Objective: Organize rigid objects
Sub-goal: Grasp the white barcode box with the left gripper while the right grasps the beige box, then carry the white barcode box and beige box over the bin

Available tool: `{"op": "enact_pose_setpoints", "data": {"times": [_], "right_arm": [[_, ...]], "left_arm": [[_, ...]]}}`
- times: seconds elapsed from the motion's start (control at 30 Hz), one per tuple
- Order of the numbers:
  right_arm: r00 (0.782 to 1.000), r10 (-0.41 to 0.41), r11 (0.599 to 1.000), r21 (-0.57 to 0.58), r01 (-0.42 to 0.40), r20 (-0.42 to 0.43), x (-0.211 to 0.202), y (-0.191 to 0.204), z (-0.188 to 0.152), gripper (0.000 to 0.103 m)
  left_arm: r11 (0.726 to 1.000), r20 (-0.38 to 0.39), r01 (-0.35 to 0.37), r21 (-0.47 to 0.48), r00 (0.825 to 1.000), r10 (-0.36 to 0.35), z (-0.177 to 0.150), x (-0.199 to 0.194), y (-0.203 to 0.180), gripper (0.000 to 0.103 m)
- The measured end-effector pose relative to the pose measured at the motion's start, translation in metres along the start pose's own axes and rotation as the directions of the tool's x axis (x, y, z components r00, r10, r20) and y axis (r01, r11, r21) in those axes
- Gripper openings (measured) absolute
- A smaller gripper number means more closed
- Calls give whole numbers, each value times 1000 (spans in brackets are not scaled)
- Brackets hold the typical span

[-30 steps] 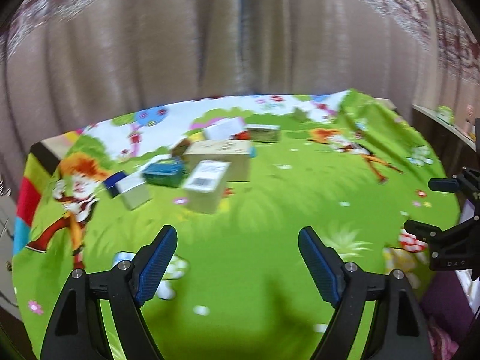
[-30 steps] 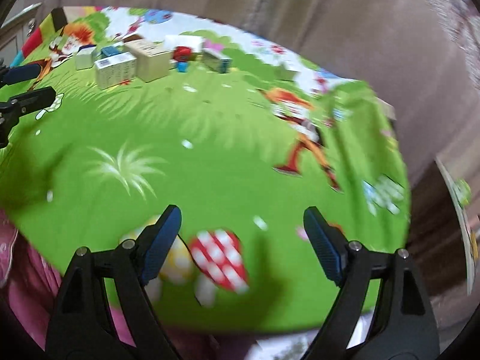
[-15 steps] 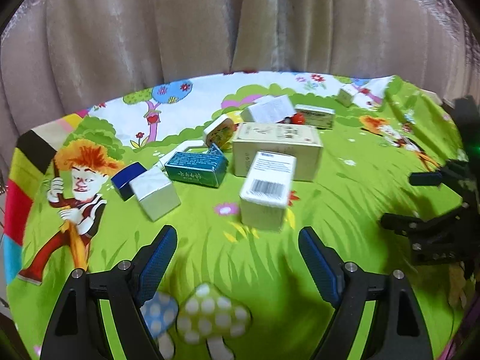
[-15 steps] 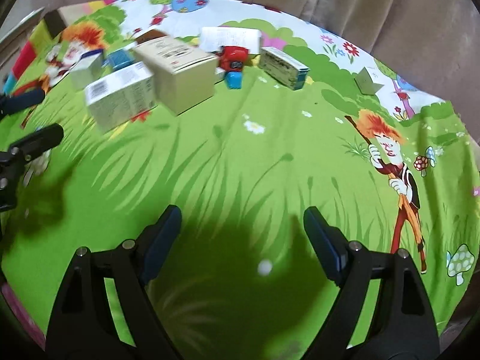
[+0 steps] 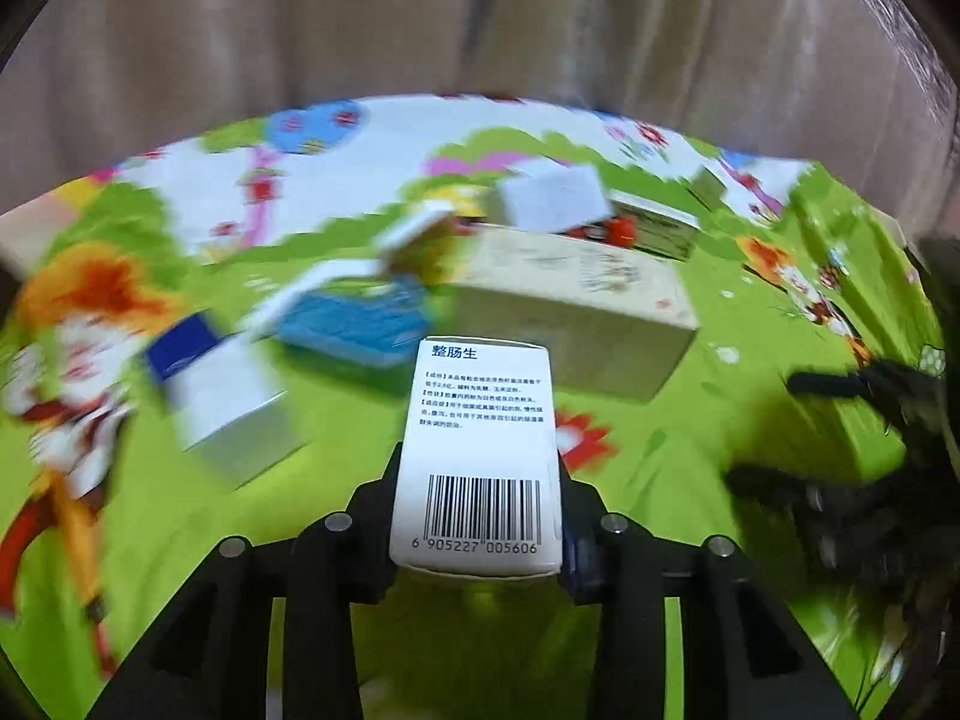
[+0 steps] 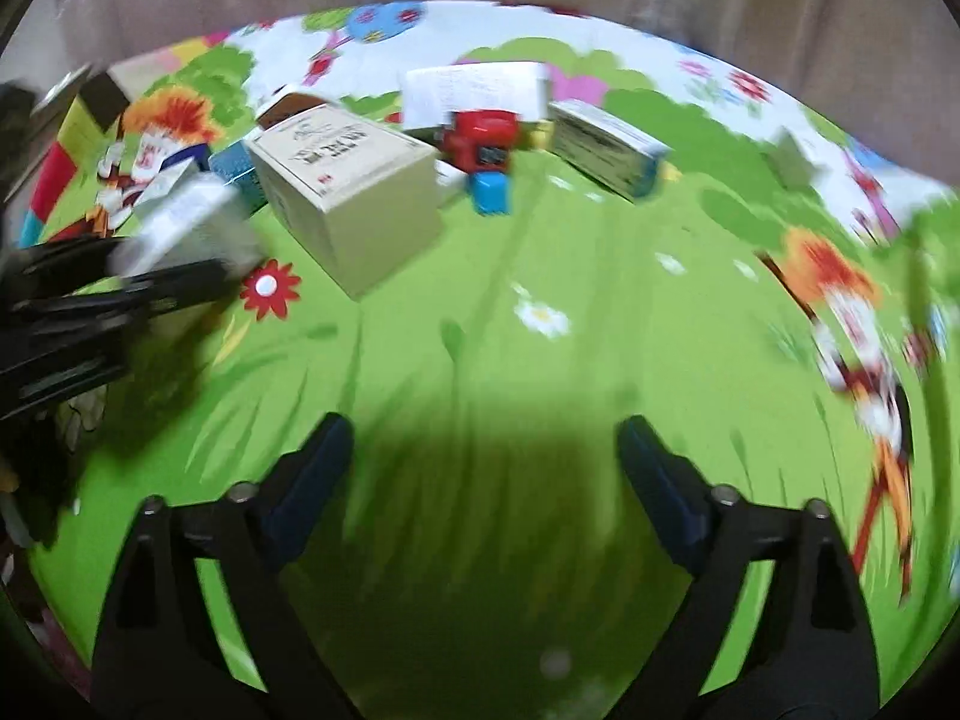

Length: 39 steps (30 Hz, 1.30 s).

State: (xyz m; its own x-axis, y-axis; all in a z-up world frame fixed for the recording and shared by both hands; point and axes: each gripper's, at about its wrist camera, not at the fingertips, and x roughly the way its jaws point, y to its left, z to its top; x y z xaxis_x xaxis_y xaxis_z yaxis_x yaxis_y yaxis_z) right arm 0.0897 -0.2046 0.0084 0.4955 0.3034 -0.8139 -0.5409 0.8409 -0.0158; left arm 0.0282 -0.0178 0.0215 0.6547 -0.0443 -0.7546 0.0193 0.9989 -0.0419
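The left gripper [image 5: 477, 516] has just been closing, and its jaws now stand against the two long sides of a white medicine box [image 5: 480, 450] with a barcode and blue Chinese print on its upper face. The box sits squarely between the black fingers, its near end level with the blue pads, so the left gripper is clamped on it. From the right wrist view the same box [image 6: 186, 228] appears as a pale blur at the tips of the left gripper [image 6: 174, 276], low over the cartoon tablecloth [image 6: 540, 360] beside a red printed flower.

The right gripper [image 6: 483, 450] has just been opening further; its jaws are spread wide with nothing between them, only bare green cloth and the gripper's own shadow below.

Beyond the held box lies the rest of the clutter (much of it smeared by motion blur). A large beige carton [image 5: 570, 300] lies just behind the white box, and a teal box [image 5: 354, 324] lies to the carton's left. Nearer the left edge stands a white-and-navy box [image 5: 222, 402], well clear of the gripper. Behind the carton are a tilted white box [image 5: 549, 198], a red toy [image 6: 483, 138] and a long green-and-white box [image 6: 606, 147]; a small blue cube [image 6: 489, 192] lies just in front of the red toy. A beige curtain [image 5: 480, 18] hangs behind the table.
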Motion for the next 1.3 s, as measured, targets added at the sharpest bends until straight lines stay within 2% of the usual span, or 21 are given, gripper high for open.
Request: {"op": "enact_pose_setpoints", "data": {"times": [0.03, 0.17, 0.3, 0.5, 0.53, 0.6, 0.63, 0.67, 0.73, 0.8, 0.93, 1.03, 1.13, 1.3], "right_arm": [[1000, 27, 999, -40, -27, 1, 6, 4, 9, 95], [994, 113, 980, -163, -112, 0, 30, 16, 43, 95], [983, 182, 951, -252, -179, -13, 50, 32, 73, 95], [983, 181, 912, -377, -162, 17, 53, 66, 83, 94], [984, 174, 908, -391, -150, 26, 52, 73, 82, 90], [985, 172, 908, -392, -150, 23, 47, 80, 82, 73], [985, 173, 908, -390, -151, 22, 45, 83, 81, 55], [986, 164, 910, -388, -143, 23, 43, 88, 80, 55], [995, 90, 904, -422, -65, 41, 37, 101, 76, 55], [997, 67, 897, -439, -40, 48, 30, 111, 71, 55], [995, -7, 917, -396, 46, 99, 13, 118, 57, 55], [989, -39, 944, -321, 83, 139, -3, 120, 45, 55], [982, -79, 953, -278, 124, 169, -17, 123, 29, 55], [982, -104, 965, -224, 138, 156, -30, 120, 11, 55]], "left_arm": [[999, 4, -35, -12, 999, 35, -11, -10, 10, 41], [992, -12, -99, -76, 995, 98, -42, -32, 40, 41], [984, -18, -98, -148, 995, 96, -55, -38, 59, 41], [985, -26, -113, -131, 993, 111, -51, -33, 55, 42], [985, -28, -118, -127, 993, 115, -50, -33, 55, 42], [985, -29, -126, -122, 992, 123, -52, -34, 53, 42], [984, -30, -128, -120, 992, 126, -51, -34, 53, 42], [984, -30, -130, -120, 991, 127, -51, -35, 51, 42], [984, -30, -131, -120, 991, 128, -52, -35, 52, 42], [984, -30, -131, -120, 991, 129, -52, -35, 51, 42], [984, -30, -131, -119, 991, 128, -52, -35, 52, 42], [984, -30, -130, -119, 991, 128, -51, -35, 52, 42], [984, -30, -129, -120, 991, 127, -51, -34, 53, 42], [983, -31, -133, -124, 991, 130, -51, -34, 54, 41]]}}
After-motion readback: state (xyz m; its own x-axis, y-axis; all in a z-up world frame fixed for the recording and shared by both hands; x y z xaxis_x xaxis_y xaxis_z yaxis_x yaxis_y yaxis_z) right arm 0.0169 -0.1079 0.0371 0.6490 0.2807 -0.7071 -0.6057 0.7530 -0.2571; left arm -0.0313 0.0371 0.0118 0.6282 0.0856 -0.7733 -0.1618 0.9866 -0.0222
